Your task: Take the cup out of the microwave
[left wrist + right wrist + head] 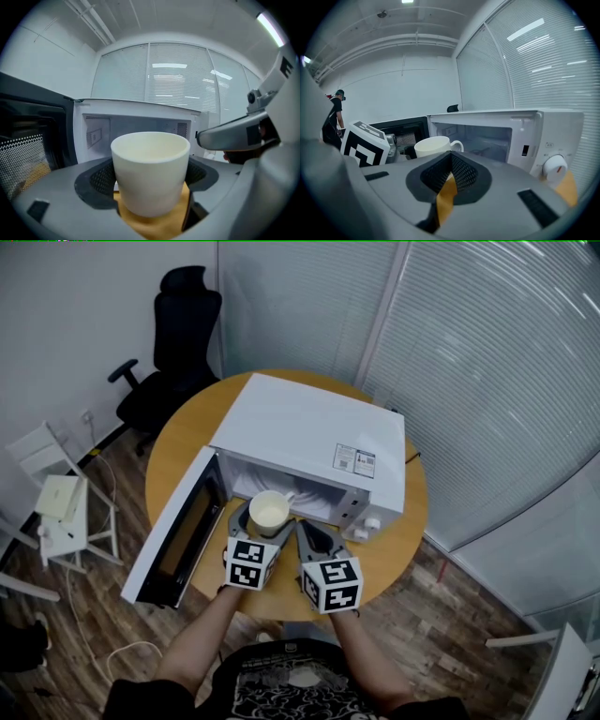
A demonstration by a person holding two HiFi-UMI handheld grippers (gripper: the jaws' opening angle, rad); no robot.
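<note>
The white microwave [309, 442] stands on a round wooden table [178, 442] with its door [178, 535] swung wide open to the left. A cream cup [269, 513] hangs just in front of the open cavity, its handle pointing right. My left gripper [264, 519] is shut on the cup [151, 171], one jaw on each side of it. Just to the right of the cup is my right gripper [307, 529], shut with nothing between its jaws [450, 161]. In the right gripper view the cup [433, 146] shows to the left, in front of the cavity [483, 138].
A black office chair [173, 352] stands behind the table on the left. A white folding stool [61, 507] and a cable lie on the wooden floor to the left. Glass walls with blinds run along the back and right. A person [333, 122] stands far off.
</note>
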